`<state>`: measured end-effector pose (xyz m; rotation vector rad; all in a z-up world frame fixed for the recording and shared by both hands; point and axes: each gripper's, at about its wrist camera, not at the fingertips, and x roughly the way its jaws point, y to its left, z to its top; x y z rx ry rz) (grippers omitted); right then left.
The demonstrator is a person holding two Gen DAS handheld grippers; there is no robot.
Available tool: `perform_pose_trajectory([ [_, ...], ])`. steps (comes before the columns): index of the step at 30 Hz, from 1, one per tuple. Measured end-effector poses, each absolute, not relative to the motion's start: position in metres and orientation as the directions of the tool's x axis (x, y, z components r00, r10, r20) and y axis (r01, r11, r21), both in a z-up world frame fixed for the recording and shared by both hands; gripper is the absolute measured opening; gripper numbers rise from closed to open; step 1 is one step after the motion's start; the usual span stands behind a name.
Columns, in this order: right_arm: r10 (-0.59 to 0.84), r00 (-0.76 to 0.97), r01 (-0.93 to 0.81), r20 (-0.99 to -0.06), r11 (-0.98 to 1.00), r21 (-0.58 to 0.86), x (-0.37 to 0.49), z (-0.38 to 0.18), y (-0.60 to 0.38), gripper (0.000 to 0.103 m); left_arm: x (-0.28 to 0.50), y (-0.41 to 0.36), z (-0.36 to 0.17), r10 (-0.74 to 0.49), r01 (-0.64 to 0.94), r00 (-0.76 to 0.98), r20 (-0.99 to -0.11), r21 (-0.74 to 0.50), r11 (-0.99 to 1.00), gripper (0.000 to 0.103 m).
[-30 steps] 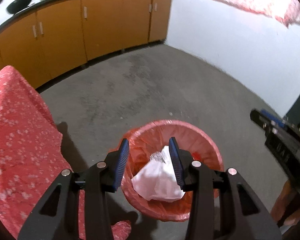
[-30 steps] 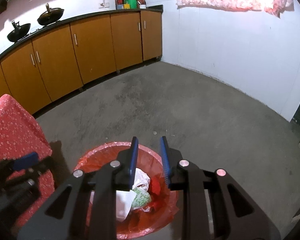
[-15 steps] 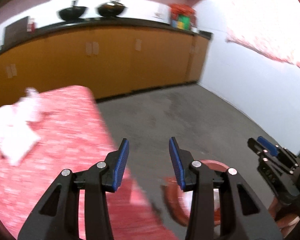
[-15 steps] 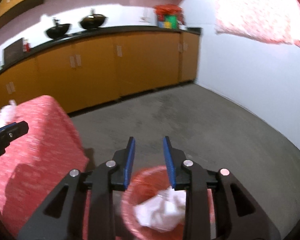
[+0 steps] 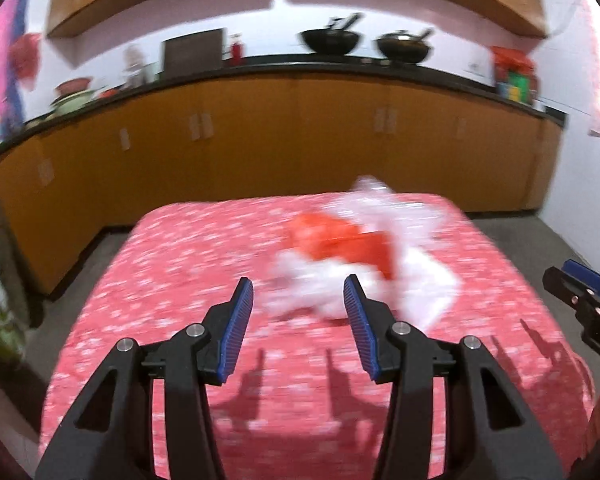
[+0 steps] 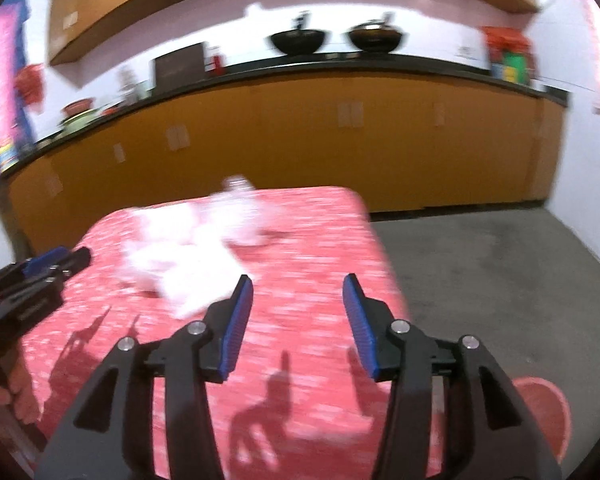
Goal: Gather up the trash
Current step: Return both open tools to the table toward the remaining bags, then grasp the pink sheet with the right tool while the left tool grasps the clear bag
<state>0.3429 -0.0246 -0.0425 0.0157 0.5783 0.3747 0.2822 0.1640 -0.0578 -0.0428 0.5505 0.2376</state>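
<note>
A table under a red flowered cloth [image 5: 172,264] [image 6: 316,248] fills both wrist views, blurred by motion. On it lies a heap of white crumpled trash [image 5: 340,284] [image 6: 180,256] with an orange-red piece [image 5: 340,240] on top. My left gripper [image 5: 298,320] hangs over the cloth just short of the heap, its jaws opening with nothing between them. My right gripper [image 6: 298,320] is over the cloth to the right of the heap, its jaws also opening and empty. The red-lined bin [image 6: 540,412] shows at the lower right of the right wrist view.
Orange cabinets [image 5: 300,140] under a dark counter with two black woks [image 5: 364,42] run along the far wall. Grey floor [image 6: 480,272] lies right of the table. Green jars [image 5: 0,328] stand at the left edge. A hand [image 6: 16,396] holds the left gripper.
Both grippers swung up and left, away from the red bin and over the table with the trash heap. Both sets of jaws stand wider than before, the right most clearly.
</note>
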Motion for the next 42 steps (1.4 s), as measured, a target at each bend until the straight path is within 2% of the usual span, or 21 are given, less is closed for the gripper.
perform_pose_trajectory([
  [7, 0.402, 0.723, -0.429, -0.562, 0.899, 0.090, 0.357, -0.048, 0.060, 0.067, 0.268, 0.219, -0.075, 0.256, -0.326, 0.791, -0.556, -0.029, 0.945, 0.048],
  [11, 0.360, 0.717, -0.406, -0.597, 0.912, 0.062, 0.374, -0.054, 0.090, 0.068, 0.260, 0.234, -0.078, 0.249, -0.333, 0.790, -0.561, -0.052, 0.941, 0.048],
  [12, 0.349, 0.716, -0.397, -0.605, 0.916, 0.059, 0.377, -0.056, 0.091, 0.061, 0.262, 0.235, -0.078, 0.245, -0.333, 0.788, -0.564, -0.055, 0.941, 0.048],
  [13, 0.348, 0.709, -0.393, -0.613, 0.917, 0.065, 0.379, -0.059, 0.090, 0.036, 0.263, 0.237, -0.078, 0.235, -0.328, 0.789, -0.568, -0.066, 0.942, 0.048],
  [15, 0.348, 0.686, -0.374, -0.639, 0.922, 0.101, 0.382, -0.064, 0.080, 0.005, 0.265, 0.235, -0.078, 0.225, -0.322, 0.792, -0.567, -0.075, 0.944, 0.049],
  [20, 0.319, 0.734, -0.313, -0.600, 0.943, 0.118, 0.373, -0.064, 0.043, 0.003, 0.281, 0.223, -0.078, 0.178, -0.274, 0.801, -0.572, -0.084, 0.958, 0.060],
  [29, 0.256, 0.784, -0.231, -0.565, 0.966, 0.117, 0.353, -0.061, -0.008, 0.002, 0.340, 0.209, -0.082, 0.084, -0.221, 0.764, -0.640, -0.137, 0.966, 0.060],
  [37, 0.161, 0.829, -0.102, -0.536, 0.985, 0.138, 0.347, -0.062, -0.045, 0.002, 0.359, 0.204, -0.086, 0.052, -0.206, 0.736, -0.675, -0.150, 0.967, 0.064],
  [42, 0.163, 0.825, -0.105, -0.541, 0.985, 0.138, 0.349, -0.065, -0.050, 0.002, 0.370, 0.199, -0.088, 0.048, -0.207, 0.720, -0.693, -0.147, 0.967, 0.064],
])
